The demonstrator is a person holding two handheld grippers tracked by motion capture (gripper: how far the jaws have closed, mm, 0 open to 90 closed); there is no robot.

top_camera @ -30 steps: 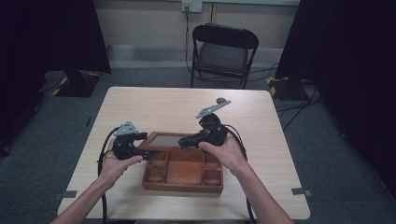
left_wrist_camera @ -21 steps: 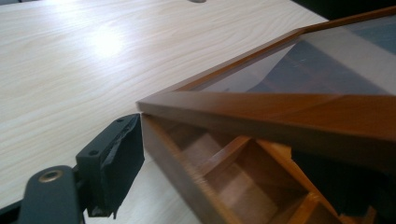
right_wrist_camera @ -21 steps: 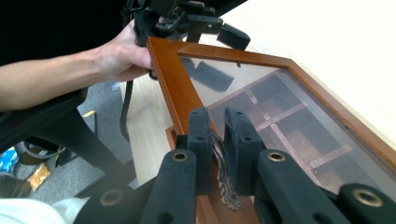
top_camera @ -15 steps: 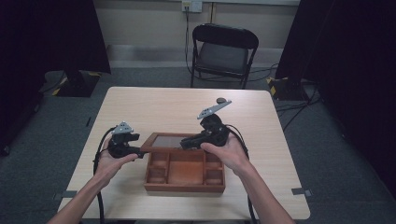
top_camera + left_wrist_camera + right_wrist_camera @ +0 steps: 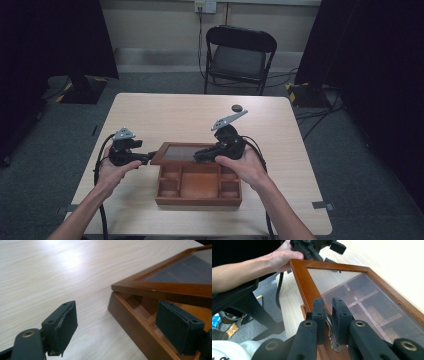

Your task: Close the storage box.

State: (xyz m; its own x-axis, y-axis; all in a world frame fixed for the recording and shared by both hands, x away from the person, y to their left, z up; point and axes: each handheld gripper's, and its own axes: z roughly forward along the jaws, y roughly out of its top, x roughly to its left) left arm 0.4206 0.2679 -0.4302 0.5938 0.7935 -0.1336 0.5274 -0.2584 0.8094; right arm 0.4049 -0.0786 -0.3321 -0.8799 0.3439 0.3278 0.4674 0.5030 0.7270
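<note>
A brown wooden box point(image 5: 197, 201) with several compartments sits near the table's front edge. Its glass-paned lid point(image 5: 172, 149) is raised at the front. My right gripper point(image 5: 199, 154) is shut on the brass clasp point(image 5: 334, 345) on the lid's front rail point(image 5: 303, 282) and holds it up. My left gripper point(image 5: 146, 159) is open beside the box's left corner. In the left gripper view the box corner point(image 5: 117, 305) lies between the spread pads point(image 5: 63, 325), which do not touch it, and the lid's corner point(image 5: 150, 287) hangs above it.
A small dark disc point(image 5: 236, 107) lies on the pale wooden table point(image 5: 175, 115) behind the box. A black folding chair point(image 5: 240, 55) stands past the far edge. Cables trail from both grippers toward the person.
My left gripper has drawn back a little to the left from the box's corner. The right gripper and the raised lid have stayed where they were.
</note>
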